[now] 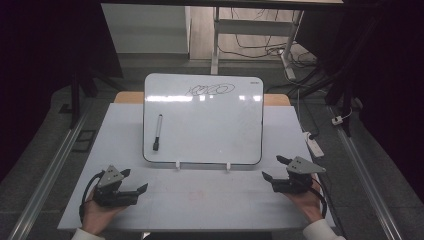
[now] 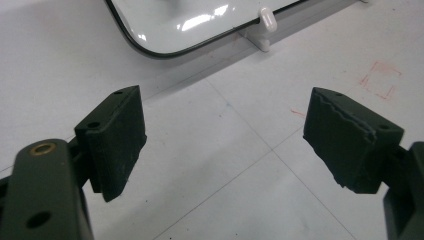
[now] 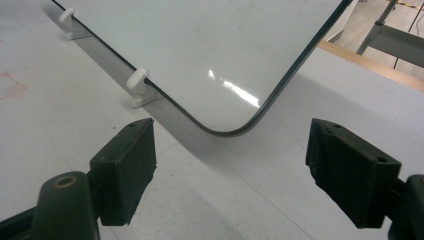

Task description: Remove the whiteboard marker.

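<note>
Both grippers rest near the bench's front edge, left gripper [image 1: 134, 181] and right gripper [image 1: 272, 168], each with jaws spread and empty. Between and beyond them a whiteboard [image 1: 210, 125] leans mid-bench, a marker [image 1: 158, 132] lying against its left part.

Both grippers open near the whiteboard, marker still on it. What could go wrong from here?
1. The whiteboard leans on two small white feet; a nudge may slide or tip it.
2. The marker lies on the sloped face and may roll off.
3. A sleeve or jaw could smear the scribble.
</note>
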